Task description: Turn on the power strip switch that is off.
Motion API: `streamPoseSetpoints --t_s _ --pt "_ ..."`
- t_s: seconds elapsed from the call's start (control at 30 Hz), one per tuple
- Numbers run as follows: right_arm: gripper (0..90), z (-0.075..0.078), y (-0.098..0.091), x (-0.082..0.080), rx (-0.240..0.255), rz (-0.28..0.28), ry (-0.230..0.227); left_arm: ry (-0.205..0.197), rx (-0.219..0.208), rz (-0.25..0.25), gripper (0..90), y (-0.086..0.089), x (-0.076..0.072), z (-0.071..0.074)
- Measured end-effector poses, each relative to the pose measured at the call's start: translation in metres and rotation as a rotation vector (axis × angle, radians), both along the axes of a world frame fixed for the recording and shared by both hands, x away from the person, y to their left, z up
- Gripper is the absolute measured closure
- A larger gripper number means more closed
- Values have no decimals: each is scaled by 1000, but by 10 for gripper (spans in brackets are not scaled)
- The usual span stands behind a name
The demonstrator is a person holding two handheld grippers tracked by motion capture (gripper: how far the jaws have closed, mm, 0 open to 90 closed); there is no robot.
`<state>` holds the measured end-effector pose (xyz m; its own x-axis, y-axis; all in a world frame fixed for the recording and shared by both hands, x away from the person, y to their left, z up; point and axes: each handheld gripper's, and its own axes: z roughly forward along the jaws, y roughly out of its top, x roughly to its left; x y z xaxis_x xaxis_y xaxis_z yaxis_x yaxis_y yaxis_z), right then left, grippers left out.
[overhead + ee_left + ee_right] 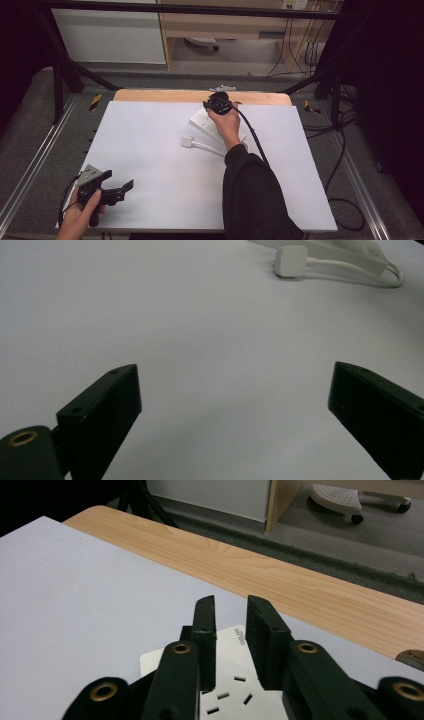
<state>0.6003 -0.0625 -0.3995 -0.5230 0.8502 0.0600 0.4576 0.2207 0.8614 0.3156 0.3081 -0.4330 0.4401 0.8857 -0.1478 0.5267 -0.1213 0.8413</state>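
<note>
A white power strip [201, 120] lies at the far middle of the white mat [150, 155], with its white plug [187, 141] and cable [210, 148] lying loose in front of it. My right gripper [214, 105] hovers over the strip's far end. In the right gripper view its jaws [230, 605] stand a narrow gap apart with nothing between them, above the strip's socket face [232, 682]. My left gripper [119, 179] rests open near the front left corner, aimed across bare mat [235, 390] toward the plug [290, 261] and strip [345, 250].
The mat covers a wooden table whose bare edge [165, 96] runs along the far side [260, 570]. A small grey object [222, 88] sits on that edge. Black frame rails and cables [340, 165] flank the table. A chair base [340, 497] stands on the floor beyond.
</note>
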Motion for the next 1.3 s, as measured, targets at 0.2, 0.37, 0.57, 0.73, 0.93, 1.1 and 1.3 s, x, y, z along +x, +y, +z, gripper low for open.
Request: streamPoseSetpoints --t_s 0.2,0.37,0.57,0.73,0.93,1.1,1.3 --pt "820 -4 5 -4 -7 18 -3 -2 8 -4 68 -1 0 0" --pt "858 -5 10 -7 -8 32 -6 -3 16 -10 68 -2 0 0" --pt "887 -9 16 -10 -24 50 -6 -3 16 -9 68 -1 0 1" --pt "900 -11 18 -11 -39 58 -1 -4 16 -9 68 -1 -1 1" --pt "900 -14 16 -13 -54 58 21 -5 17 -8 68 -2 -1 1" --pt "900 -18 11 -17 -62 54 47 -3 16 -7 68 -2 -1 1" --pt "900 -20 8 -26 -62 63 65 -5 20 -9 68 -2 0 1"
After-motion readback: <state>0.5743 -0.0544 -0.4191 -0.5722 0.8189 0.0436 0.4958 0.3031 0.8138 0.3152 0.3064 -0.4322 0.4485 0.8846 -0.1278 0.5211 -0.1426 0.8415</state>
